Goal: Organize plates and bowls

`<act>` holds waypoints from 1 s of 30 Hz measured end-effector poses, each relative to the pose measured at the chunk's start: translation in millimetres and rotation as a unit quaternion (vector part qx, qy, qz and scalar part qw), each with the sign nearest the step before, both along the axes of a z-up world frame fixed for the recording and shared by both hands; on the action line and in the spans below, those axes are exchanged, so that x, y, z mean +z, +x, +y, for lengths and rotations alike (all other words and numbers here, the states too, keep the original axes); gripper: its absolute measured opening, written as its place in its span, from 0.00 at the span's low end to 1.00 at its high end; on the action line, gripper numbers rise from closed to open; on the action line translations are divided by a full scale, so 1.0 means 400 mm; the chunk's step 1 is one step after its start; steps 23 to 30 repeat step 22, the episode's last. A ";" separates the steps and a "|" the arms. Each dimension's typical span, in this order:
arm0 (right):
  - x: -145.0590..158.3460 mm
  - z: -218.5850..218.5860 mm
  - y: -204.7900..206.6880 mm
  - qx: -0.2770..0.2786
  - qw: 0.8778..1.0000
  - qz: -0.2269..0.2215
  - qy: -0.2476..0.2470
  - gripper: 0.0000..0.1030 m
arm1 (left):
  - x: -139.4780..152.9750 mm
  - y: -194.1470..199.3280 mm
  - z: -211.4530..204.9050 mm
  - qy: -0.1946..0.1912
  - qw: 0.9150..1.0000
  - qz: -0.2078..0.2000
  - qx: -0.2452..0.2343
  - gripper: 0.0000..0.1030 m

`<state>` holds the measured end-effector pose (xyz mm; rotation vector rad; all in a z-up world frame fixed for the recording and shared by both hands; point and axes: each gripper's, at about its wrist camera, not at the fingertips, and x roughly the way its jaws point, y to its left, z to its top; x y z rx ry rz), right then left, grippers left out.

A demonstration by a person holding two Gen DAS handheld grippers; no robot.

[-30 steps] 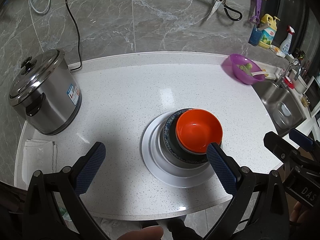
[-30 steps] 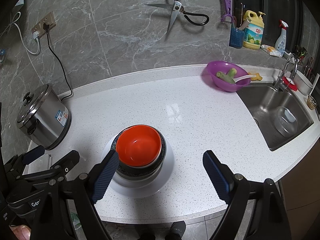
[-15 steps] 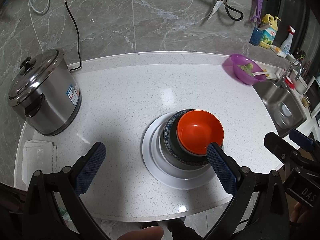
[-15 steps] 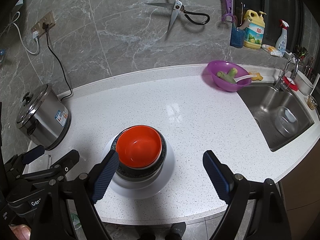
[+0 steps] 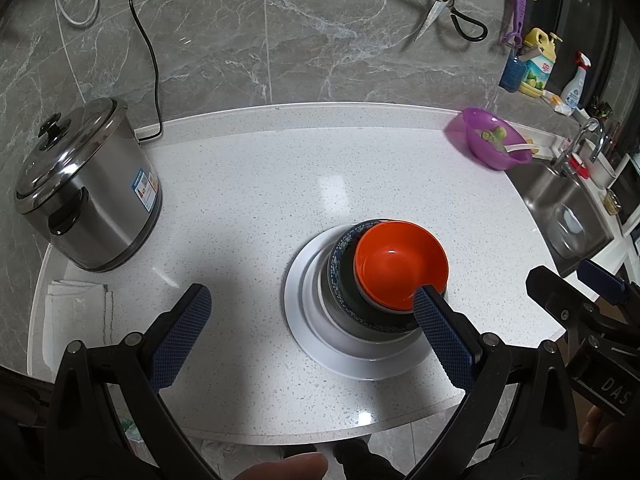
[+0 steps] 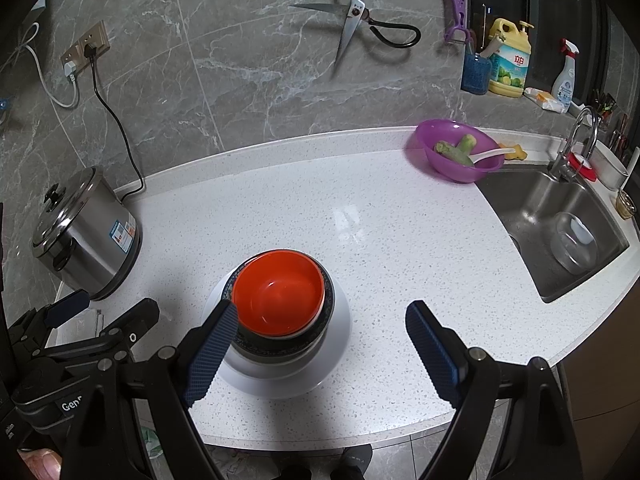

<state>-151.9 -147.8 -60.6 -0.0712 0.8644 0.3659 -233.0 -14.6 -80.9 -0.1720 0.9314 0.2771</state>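
Glossy orange bowl (image 5: pixel 401 266) tops stack: nested in dark blue-patterned bowl (image 5: pixel 340 264), on flat white round plate (image 5: pixel 304 320), near front edge of speckled white stone desk (image 5: pixel 260 184).

Left claw (image 5: pixel 304 340) spread wide, empty; stack lies toward its right finger, whose tip overlaps orange rim in view, contact unclear.

Right claw (image 6: pixel 320 354) spread wide, empty; stack toward its left finger.

Neither hand clearly nearer.

Bowls round, no long axis; smooth, likely slippery.

Both cameras sit on the grippers and look down at the white counter (image 5: pixel 248 184) from its front edge. Both see the orange bowl (image 5: pixel 400 266) (image 6: pixel 279 294), one from each side.
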 end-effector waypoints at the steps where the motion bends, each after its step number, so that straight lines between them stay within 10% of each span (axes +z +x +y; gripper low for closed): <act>1: 0.000 0.000 0.000 0.000 1.000 0.000 0.000 0.85 | 0.000 0.000 0.000 0.000 1.000 0.000 0.000 0.99; 30: -0.012 0.000 0.012 0.001 1.000 0.008 0.002 0.85 | -0.004 -0.004 -0.009 -0.005 1.000 -0.006 0.007 0.99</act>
